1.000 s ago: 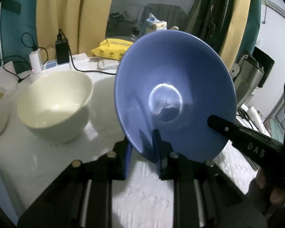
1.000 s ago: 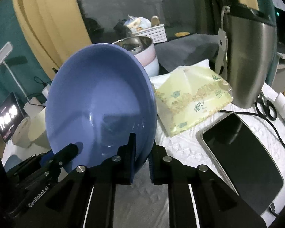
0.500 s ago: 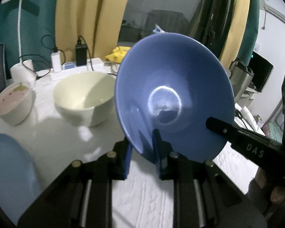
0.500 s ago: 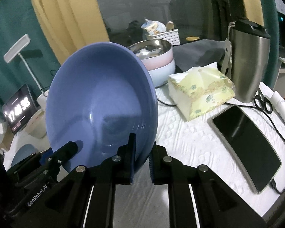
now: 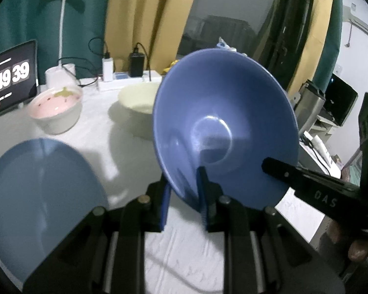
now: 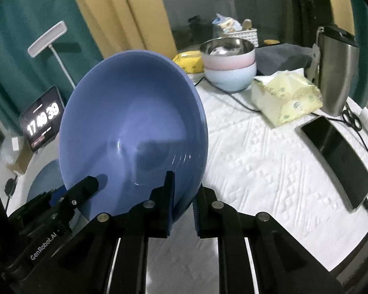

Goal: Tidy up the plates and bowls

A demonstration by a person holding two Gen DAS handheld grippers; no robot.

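Note:
A blue bowl point(image 5: 223, 127) is held in the air by both grippers, tilted so its inside faces the cameras. My left gripper point(image 5: 184, 193) is shut on its near rim; my right gripper point(image 6: 182, 196) is shut on the opposite rim. The bowl also fills the left of the right wrist view point(image 6: 132, 132). A cream bowl point(image 5: 137, 100) and a white bowl with a pink inside point(image 5: 56, 107) stand on the table behind it. A blue plate point(image 5: 36, 186) lies at the lower left. Stacked pink and pale blue bowls with a steel bowl on top point(image 6: 229, 66) stand at the back.
A clock display point(image 5: 9, 78), a desk lamp point(image 5: 63, 12) and chargers with cables point(image 5: 125, 66) line the back left. A tissue pack point(image 6: 287, 98), a steel kettle point(image 6: 338, 66), a tablet point(image 6: 338, 159), scissors and cables lie on the white cloth at right.
Both grippers have lifted and carried the blue bowl back and left. The cream bowl now looks farther, and the pink-lined bowl, blue plate and clock have come into view.

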